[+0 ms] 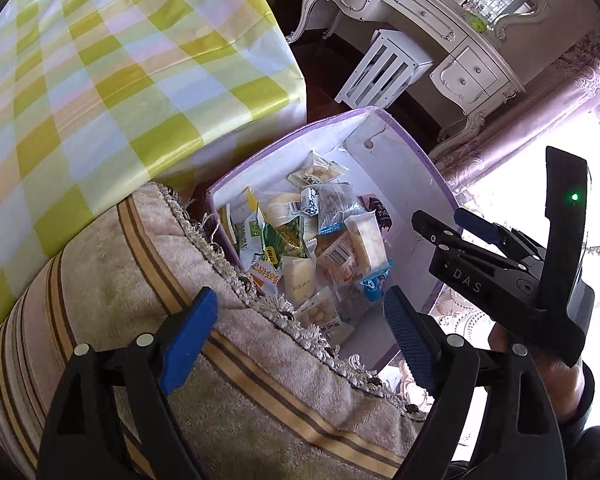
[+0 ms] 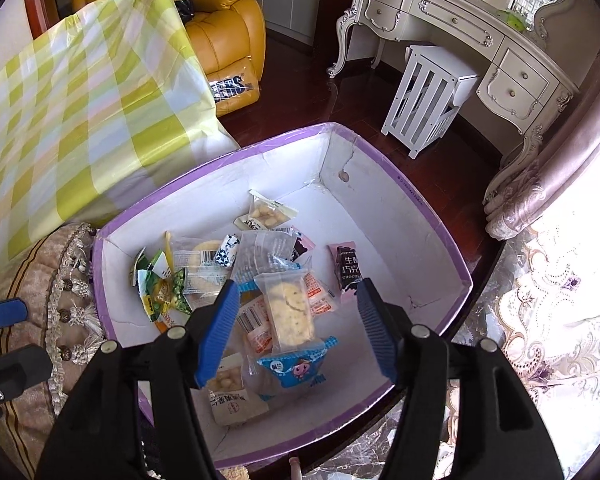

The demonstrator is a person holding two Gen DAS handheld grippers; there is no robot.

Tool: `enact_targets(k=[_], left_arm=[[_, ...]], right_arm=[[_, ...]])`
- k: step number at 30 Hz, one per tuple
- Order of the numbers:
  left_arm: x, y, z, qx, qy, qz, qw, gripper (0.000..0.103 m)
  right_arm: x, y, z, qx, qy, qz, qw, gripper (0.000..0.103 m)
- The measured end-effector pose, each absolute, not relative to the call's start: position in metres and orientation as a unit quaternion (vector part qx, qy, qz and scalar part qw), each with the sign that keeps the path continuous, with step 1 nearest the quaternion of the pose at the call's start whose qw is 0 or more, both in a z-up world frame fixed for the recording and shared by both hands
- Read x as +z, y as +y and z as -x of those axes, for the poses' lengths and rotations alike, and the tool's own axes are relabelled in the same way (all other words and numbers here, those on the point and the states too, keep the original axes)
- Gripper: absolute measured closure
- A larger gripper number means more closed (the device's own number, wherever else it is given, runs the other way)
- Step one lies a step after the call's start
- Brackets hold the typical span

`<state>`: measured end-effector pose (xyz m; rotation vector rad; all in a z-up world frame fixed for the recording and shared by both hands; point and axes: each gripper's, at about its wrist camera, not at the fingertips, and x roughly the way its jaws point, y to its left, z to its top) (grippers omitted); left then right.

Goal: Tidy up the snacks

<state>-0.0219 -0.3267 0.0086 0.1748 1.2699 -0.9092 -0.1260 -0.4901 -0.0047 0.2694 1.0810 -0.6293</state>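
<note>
A white box with a purple rim [image 2: 432,220] holds several wrapped snacks: a clear pack of a yellow cracker [image 2: 290,308], a blue cartoon pack [image 2: 296,368], a pink chocolate pack [image 2: 348,268] and green packs [image 2: 164,292]. My right gripper [image 2: 296,332] is open and empty above the box, over the cracker pack. My left gripper [image 1: 296,340] is open and empty above a striped cushion [image 1: 112,280] beside the box [image 1: 404,148]. The right gripper [image 1: 440,224] shows in the left wrist view over the box's right side.
A table with a yellow-green checked cloth [image 1: 100,72] stands left of the box. An ornate white desk [image 2: 480,40] and a white slatted stool [image 2: 424,96] stand behind. A yellow leather armchair [image 2: 224,28] is at the back. Pink lace drapery [image 2: 560,280] lies at right.
</note>
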Motion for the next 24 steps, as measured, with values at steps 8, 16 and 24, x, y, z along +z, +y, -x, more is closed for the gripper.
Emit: enact_targets(k=[8, 16, 24], left_arm=[[0.006, -0.3259, 0.0313, -0.399, 0.563, -0.082, 0.719, 0.011], [0.0055, -0.329, 0.0314, -0.396, 0.565, -0.084, 0.719, 0.008], [0.0041, -0.3304, 0.0305, -0.398, 0.57, -0.081, 0.714, 0.006]], right_arm=[[0.0055, -0.4861, 0.1358, -0.302, 0.499, -0.118, 0.804, 0.042], [0.0041, -0.4873, 0.1363, -0.303, 0.501, -0.119, 0.802, 0.042], [0.0035, -0.4871, 0.1358, -0.304, 0.5, -0.119, 0.802, 0.042]])
